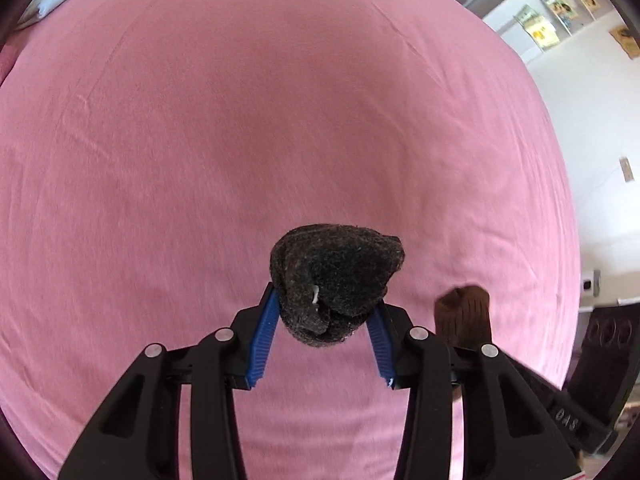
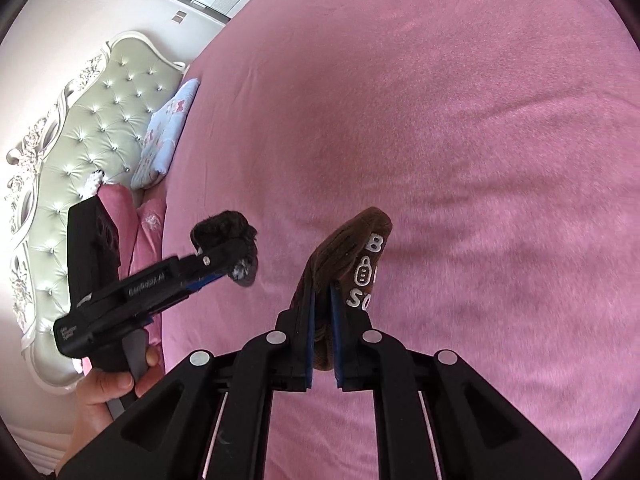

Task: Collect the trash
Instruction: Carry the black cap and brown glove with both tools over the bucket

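Two grippers over smooth pink bedsheet [image 1: 280,120], left gripper [image 1: 326,320] clamped on fuzzy charcoal wadded sock [image 1: 336,276], right gripper [image 2: 322,316] pinching ribbed brown sock [image 2: 348,256] with white lettering, both socks held above the sheet.

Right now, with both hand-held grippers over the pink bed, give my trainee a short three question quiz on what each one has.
1. True or false: the left hand-held gripper holds a white paper cup.
2. Which item carries white lettering? A. dark grey sock B. brown sock C. pillow
3. Fill in: both socks hang above the ___ sheet.

Key
1. False; it grips the dark grey sock.
2. B; the right hand-held gripper is shut on it.
3. Pink.
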The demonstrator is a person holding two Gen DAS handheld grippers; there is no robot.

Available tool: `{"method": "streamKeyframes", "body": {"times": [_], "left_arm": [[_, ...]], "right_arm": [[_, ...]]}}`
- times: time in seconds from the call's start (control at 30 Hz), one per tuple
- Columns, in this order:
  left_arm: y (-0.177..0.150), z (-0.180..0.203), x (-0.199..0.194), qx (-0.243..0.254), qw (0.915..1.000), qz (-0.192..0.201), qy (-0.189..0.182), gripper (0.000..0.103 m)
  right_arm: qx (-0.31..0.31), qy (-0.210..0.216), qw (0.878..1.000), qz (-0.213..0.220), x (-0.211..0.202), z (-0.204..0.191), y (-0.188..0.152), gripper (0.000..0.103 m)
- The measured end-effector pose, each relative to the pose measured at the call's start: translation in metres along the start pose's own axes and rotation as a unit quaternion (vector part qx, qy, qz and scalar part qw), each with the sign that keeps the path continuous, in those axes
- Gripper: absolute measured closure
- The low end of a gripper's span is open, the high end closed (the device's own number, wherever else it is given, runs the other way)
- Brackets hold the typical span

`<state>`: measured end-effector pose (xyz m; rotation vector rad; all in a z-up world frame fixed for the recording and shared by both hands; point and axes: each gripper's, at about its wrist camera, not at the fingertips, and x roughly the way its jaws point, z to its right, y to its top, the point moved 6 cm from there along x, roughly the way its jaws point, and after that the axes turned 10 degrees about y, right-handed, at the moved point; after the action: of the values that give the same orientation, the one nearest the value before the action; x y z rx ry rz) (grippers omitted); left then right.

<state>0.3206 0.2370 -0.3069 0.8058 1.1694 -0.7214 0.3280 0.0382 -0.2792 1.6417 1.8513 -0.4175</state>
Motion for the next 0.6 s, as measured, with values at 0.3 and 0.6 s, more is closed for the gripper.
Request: {"method": "streamKeyframes", "body": {"times": [0.3, 0.6], "left_arm": [[-0.118, 0.026, -0.061, 0.050, 0.9973, -0.035, -0.040, 0.060], [-0.228, 0.052, -0.110, 0.094, 0.9916, -0.056, -0.069, 0.060]], "right_arm": [[-0.011, -0.016, 1.000, -0.008, -0.075, -0.024, -0.095, 0.095], [0.034, -0.027, 0.999, 0.027, -0.149, -0.027, -0.204, 0.095]]}}
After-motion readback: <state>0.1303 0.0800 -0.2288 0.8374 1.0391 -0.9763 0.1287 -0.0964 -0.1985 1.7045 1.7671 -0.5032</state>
